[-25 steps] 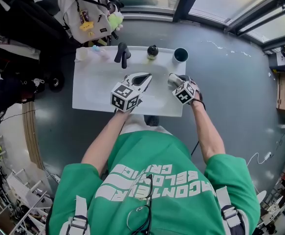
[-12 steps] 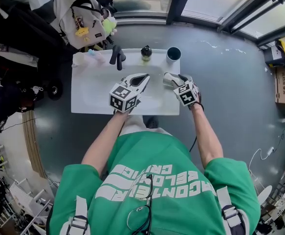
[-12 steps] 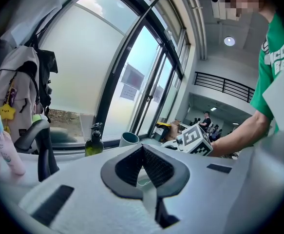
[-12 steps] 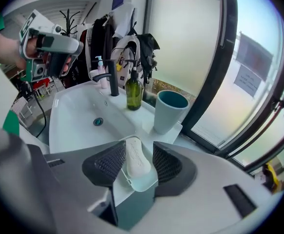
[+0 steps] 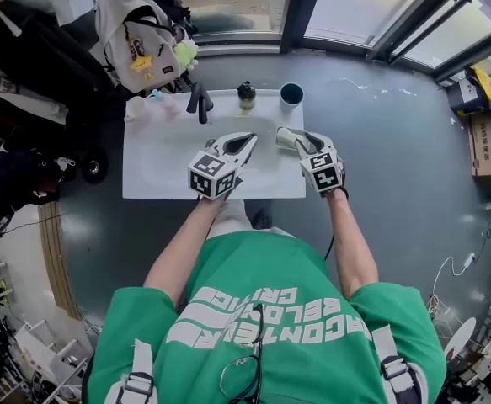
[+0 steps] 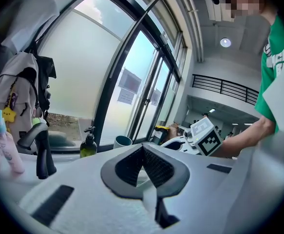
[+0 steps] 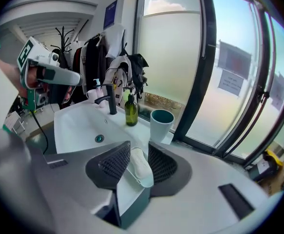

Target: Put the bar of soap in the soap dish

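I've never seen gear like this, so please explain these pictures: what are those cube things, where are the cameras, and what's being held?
A person holds two hand-held grippers; the patterned cubes are part of them. One camera looks down from the person's head, and one rides on each gripper. Below is a white sink with a black tap, a green pump bottle and a teal cup. The right hand-held gripper has just been closing on a soap dish with a white bar of soap in it. The left hand-held gripper is shut, apparently empty.

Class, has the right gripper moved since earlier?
Yes: right gripper drew back from the cup, toward the person; its jaws have just been closing on the soap dish.
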`<state>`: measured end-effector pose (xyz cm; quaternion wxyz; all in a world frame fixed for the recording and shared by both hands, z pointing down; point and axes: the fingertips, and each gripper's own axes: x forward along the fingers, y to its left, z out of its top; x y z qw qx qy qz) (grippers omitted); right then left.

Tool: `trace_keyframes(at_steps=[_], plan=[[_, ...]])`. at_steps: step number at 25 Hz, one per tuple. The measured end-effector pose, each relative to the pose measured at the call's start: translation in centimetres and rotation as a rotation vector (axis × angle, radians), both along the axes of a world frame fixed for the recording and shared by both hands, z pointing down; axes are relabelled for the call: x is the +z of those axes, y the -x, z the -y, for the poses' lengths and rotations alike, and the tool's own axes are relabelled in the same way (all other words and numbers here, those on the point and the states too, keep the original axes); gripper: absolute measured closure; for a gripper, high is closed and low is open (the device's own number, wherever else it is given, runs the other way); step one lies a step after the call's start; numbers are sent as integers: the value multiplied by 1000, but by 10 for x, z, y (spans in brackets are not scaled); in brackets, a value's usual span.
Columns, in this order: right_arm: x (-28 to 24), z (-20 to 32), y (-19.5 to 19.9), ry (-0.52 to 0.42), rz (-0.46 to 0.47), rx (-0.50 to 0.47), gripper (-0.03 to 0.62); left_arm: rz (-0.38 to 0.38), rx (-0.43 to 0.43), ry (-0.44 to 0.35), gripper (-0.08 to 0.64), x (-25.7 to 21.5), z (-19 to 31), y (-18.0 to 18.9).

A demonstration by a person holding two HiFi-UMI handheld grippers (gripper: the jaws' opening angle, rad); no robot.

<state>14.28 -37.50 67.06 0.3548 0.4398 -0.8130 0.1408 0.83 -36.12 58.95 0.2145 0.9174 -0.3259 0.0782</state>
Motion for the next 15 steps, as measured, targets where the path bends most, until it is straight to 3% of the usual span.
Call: trace_keyframes(at_steps=[15], plan=[[-69,-49,11,-113,196,64,568,-1,15,-69,552,-25,-30,-8]])
